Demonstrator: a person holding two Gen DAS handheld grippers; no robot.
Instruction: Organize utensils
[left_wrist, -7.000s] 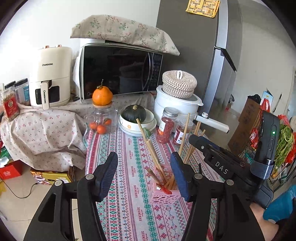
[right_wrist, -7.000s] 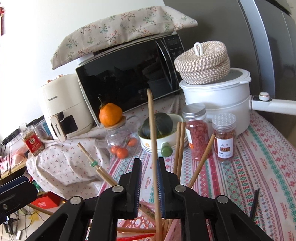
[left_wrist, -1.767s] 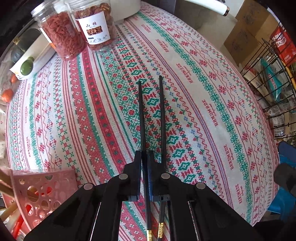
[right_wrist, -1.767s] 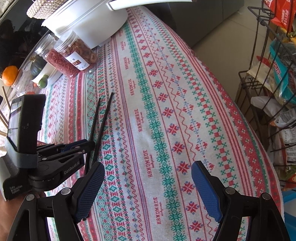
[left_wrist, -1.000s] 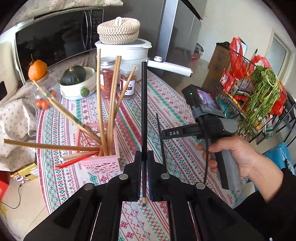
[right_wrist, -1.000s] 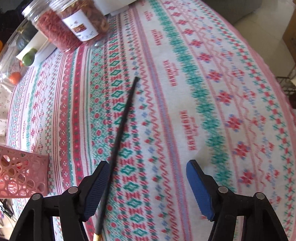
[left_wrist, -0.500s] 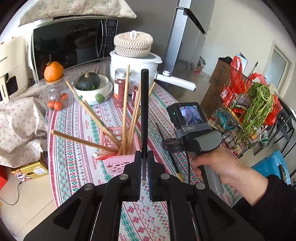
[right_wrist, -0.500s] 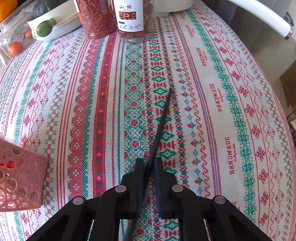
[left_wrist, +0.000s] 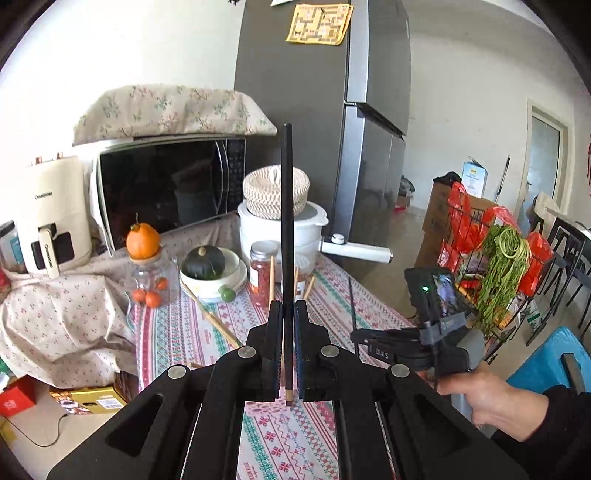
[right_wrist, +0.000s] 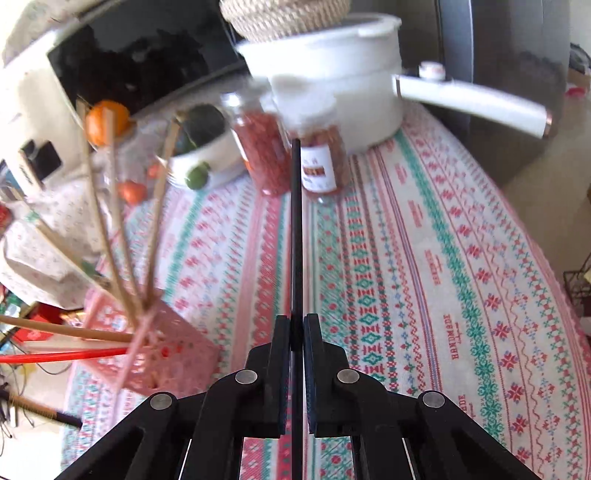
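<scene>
Black, thin, stiff, light and likely slippery, one chopstick (left_wrist: 286, 221) is pinched near its butt by the closed left gripper (left_wrist: 285, 325), another chopstick (right_wrist: 296, 229) likewise by the closed right gripper (right_wrist: 295, 332)

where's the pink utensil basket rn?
Right wrist view, lower left: pink basket stands on the striped tablecloth, left of the right tongs, wooden chopsticks sticking out.

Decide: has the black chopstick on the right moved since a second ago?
Yes. It lay on the tablecloth; now the right hand-held gripper, whose jaws just closed on it, holds the black chopstick lifted, pointing toward the jars.
</scene>
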